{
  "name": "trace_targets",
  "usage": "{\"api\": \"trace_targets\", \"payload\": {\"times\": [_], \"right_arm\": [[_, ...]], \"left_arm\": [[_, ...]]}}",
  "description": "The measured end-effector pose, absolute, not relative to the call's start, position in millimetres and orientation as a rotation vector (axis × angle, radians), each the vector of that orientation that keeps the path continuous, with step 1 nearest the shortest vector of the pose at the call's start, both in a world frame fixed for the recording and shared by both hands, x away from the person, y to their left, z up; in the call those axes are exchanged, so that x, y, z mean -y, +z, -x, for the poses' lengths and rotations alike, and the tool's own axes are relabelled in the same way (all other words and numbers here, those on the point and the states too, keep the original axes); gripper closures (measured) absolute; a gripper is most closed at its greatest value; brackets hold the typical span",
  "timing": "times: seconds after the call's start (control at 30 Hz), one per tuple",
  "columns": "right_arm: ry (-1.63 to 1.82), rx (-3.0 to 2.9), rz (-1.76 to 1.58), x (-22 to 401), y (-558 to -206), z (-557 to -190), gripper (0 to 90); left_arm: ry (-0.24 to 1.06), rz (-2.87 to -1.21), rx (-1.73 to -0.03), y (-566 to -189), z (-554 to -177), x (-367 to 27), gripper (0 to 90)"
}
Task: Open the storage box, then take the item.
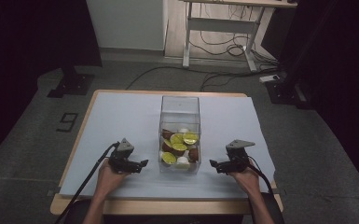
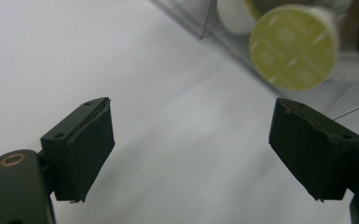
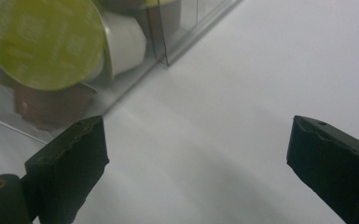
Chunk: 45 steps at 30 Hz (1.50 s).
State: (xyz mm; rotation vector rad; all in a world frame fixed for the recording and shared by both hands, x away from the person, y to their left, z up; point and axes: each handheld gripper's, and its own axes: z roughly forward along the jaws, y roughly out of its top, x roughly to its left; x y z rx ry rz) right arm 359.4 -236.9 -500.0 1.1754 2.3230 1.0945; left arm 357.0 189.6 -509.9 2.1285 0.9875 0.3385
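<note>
A clear plastic box (image 1: 180,108) stands on the white sheet in the middle of the table. It holds several coffee capsules (image 1: 181,145), some with lime-green lids, some brown, some white. My left gripper (image 1: 141,164) sits low on the sheet just left of the box, jaws open and bare. My right gripper (image 1: 213,164) mirrors it on the right side, also open with nothing between the pads. In the left gripper view a green-lidded capsule (image 2: 293,46) shows through the box wall beyond my open left gripper (image 2: 214,149). The right gripper view shows another green-lidded capsule (image 3: 46,42) behind the wall past my open right gripper (image 3: 196,158).
The white sheet (image 1: 121,121) covers a wooden table (image 1: 168,206) on a grey floor. A desk frame with loose cables (image 1: 224,44) stands at the back. A dark stand base (image 1: 72,84) sits off the table's far left corner.
</note>
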Motion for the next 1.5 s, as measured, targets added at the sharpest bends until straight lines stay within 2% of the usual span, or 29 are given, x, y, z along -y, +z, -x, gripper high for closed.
{"api": "trace_targets", "payload": {"times": [0.23, 0.5, 1.5], "right_arm": [[1.011, -2.386, -1.200, 236, -512, -363, 0.5], [0.889, -2.463, -1.199, 231, -524, -365, 0.0], [0.892, -2.469, -1.167, 232, -522, -363, 0.0]], "left_arm": [[0.336, -2.193, -1.022, -523, -358, -187, 9.4], [0.371, -2.204, -1.063, -527, -359, -185, 0.0], [0.389, -2.222, -1.062, -528, -359, -182, 0.0]]}}
